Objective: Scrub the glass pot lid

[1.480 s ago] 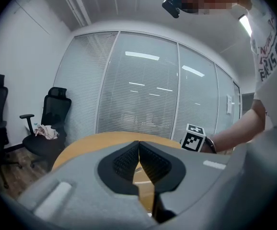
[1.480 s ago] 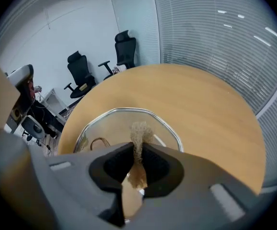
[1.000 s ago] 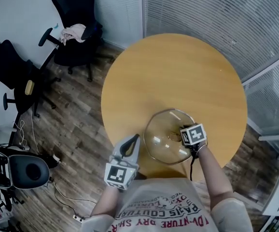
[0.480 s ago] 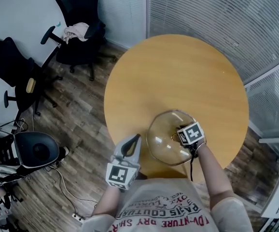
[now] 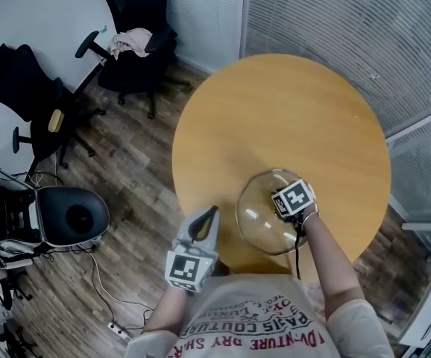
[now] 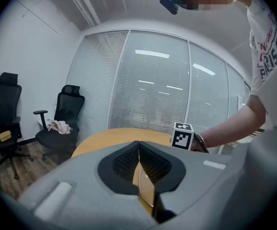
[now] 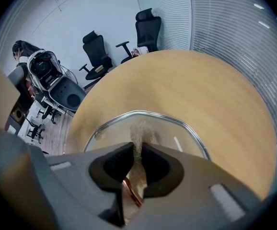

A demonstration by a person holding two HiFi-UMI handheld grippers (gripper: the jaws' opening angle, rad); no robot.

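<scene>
Glass pot lid (image 5: 262, 226): lies flat on the round table (image 5: 275, 103), near the edge by the person; its knob cannot be made out.
Right gripper (image 7: 138, 145): over the lid, jaws nearly together, pinching a grainy scrub pad (image 7: 139, 128).
Scrub pad: mostly buried between the jaws, only its tip showing against the glass; the head view hides it under the marker cube (image 5: 294, 198).
Lid's near rim: covered by the right gripper's body.
Left gripper (image 6: 139, 145): jaws together at the tips, nothing clamped, held at the table's edge, apart from the lid.

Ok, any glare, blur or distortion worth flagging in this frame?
Head view: fisheye bend, small glint on the lid. Left gripper view: dark corners, light streaks on the glass wall. Right gripper view: the pad between the jaws looks soft, lid rim glints.
</scene>
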